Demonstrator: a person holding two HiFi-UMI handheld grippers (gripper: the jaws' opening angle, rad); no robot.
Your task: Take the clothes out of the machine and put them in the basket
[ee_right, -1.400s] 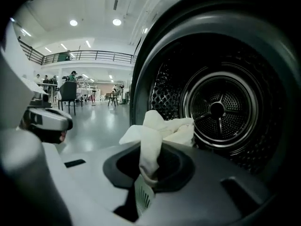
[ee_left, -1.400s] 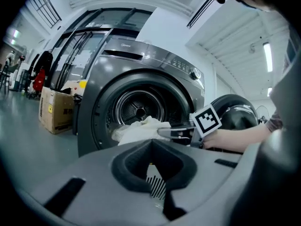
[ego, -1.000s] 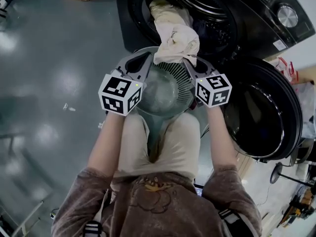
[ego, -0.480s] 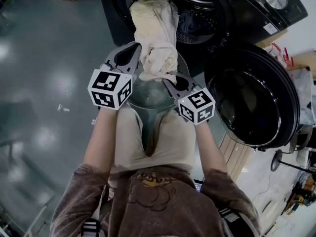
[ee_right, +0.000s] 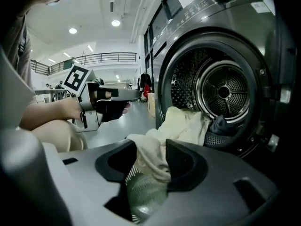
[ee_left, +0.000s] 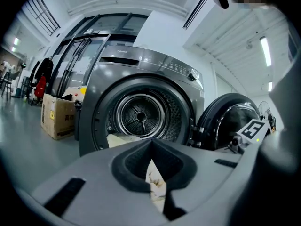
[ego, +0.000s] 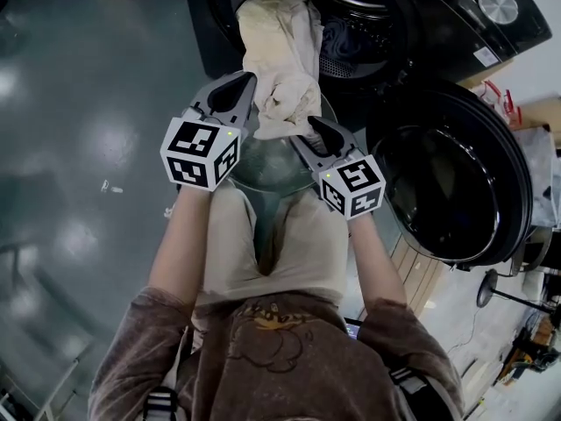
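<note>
- Head view: a pale cloth [ego: 276, 64] hangs from the mouth of the machine [ego: 412, 24] down to the basket [ego: 263, 165] between the person's knees. Its lower end is bunched at the rim and most of it is still outside. The right gripper [ego: 313, 122] is at that lower end and the left gripper [ego: 251, 80] is just beside the cloth. The step looks like letting go over the basket. It is best to open fully, back off without snagging a fold, then take hold higher up near the drum and pull again.
- Left gripper view: the left gripper [ee_left: 151, 142] has its tips together. A strip of cloth [ee_left: 155, 182] shows through the slot behind them, but I cannot tell whether it is nipped. More cloth lies at the drum's lip. Keeping this hand still leaves the drop clear.
- Right gripper view: the right gripper [ee_right: 151, 147] is partly open, its jaws having just been opening. A fold of cloth [ee_right: 183, 126] still hangs between them, loose rather than squeezed, above the basket [ee_right: 146, 194]. A dark garment [ee_right: 221, 124] waits in the drum.
- Head view against a second ago: the right gripper has come back toward the person and lower, drawing the cloth out longer. The left gripper has not shifted.
- Against half a second ago: the places are almost unchanged, and only the right jaws stand wider.
</note>
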